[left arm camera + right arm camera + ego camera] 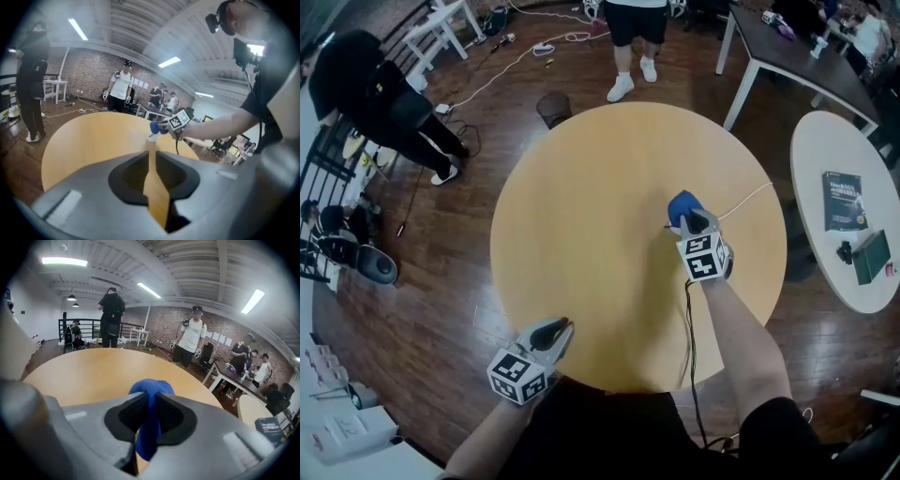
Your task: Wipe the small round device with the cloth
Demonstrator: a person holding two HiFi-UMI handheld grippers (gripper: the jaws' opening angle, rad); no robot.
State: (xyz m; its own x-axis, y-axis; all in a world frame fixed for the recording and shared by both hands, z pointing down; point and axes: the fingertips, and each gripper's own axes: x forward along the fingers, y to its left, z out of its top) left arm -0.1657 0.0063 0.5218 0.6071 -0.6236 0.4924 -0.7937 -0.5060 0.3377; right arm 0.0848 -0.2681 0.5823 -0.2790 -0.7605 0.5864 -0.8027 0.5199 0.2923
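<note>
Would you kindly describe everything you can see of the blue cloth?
The blue cloth is soft fabric, bunched into a rounded wad. The right gripper is shut on it, with a fold pinched between its jaws and hanging below them. It sits over the round wooden table, near its right side. What it touches beneath cannot be told.

I find nothing I can read. The book [844, 201] on the white worktop [825, 141] to the right carries pale print, too small to make out.
</note>
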